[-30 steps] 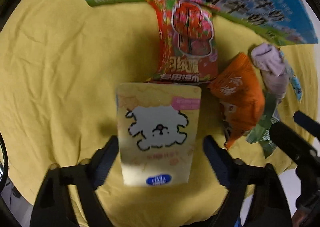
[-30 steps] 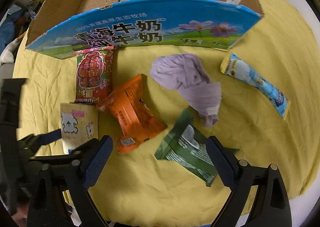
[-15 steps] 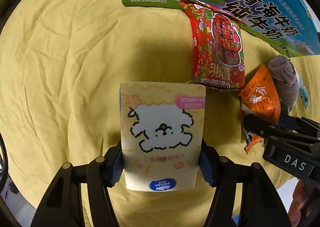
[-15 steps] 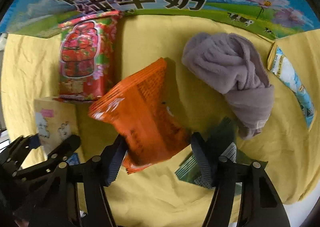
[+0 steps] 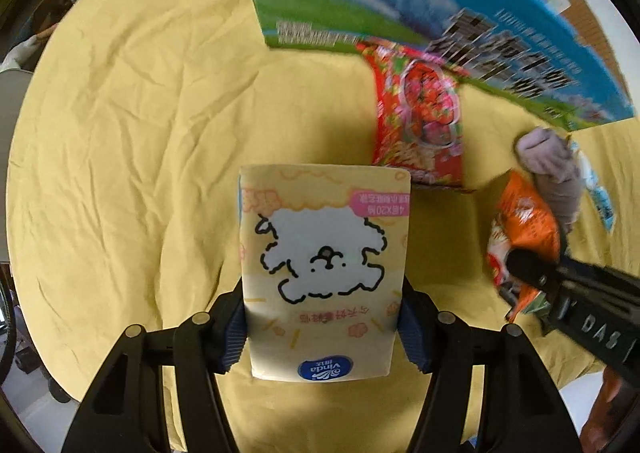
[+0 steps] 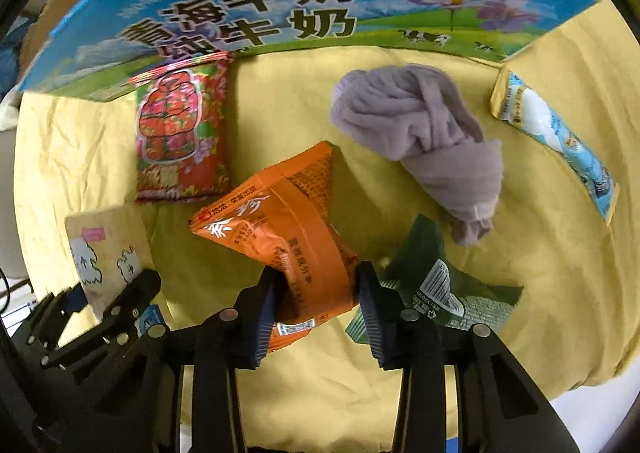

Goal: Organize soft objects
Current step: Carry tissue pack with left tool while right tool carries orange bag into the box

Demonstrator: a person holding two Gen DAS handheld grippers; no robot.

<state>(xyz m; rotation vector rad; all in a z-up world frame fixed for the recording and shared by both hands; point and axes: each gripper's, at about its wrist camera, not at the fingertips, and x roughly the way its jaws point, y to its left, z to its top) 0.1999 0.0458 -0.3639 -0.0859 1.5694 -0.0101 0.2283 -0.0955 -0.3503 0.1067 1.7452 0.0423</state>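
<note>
The left gripper is clamping the tissue pack between its jaws. The right gripper is pinching the orange packet, the green packet lying just right of its jaws.

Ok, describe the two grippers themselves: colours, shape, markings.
Both look alike: the left gripper and right gripper have matte black angular linkage arms with round silver pivot pins, and ribbed dark blue pads on the fingertips. The right one's side carries white "DAS" lettering. No cables or sleeves show.

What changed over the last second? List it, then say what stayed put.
The left gripper closed on the tissue pack. The right gripper moved in from over the green packet and clamped the orange packet. The red packet, purple cloth and blue tube stayed put.
</note>
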